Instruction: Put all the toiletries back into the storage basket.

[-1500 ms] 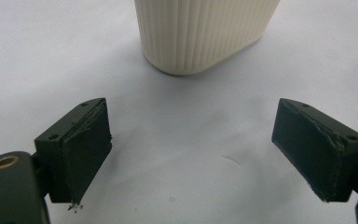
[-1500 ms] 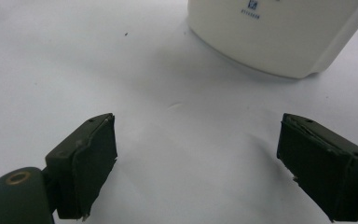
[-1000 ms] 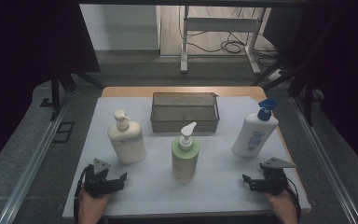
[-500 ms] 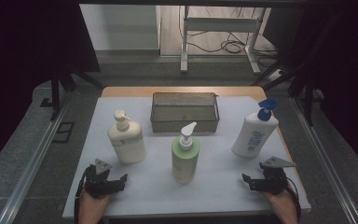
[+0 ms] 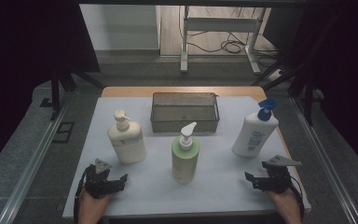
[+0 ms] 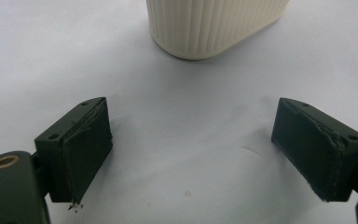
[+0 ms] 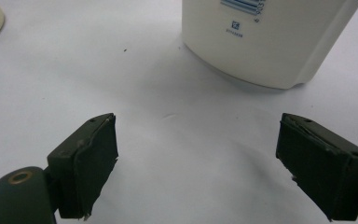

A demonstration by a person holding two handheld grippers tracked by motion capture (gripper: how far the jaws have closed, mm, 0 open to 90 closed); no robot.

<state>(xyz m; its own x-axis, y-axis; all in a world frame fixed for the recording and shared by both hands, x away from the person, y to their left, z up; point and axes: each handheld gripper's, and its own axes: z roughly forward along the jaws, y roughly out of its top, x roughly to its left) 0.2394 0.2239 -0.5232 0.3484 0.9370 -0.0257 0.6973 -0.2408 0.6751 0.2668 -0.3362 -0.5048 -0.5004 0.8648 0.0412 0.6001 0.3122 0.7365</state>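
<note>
Both tools, left tool (image 5: 116,178) and right tool (image 5: 254,179), rest spread and empty; a hasty reach could topple the tall cream bottle (image 5: 127,138).

The high view is dim and slightly soft, with the left and right edges of the frame sunk in near-black. The white sheet on the bench (image 5: 214,186) is the brightest area at centre, lit evenly from above; the bottles cast only faint, short shadows there. The floor at the top of the frame is brighter. In the left gripper view and right gripper view, the white surface is evenly lit without glare, soft shadows spread beneath the dark pads (image 6: 86,154), and the near lower corners blur.
</note>
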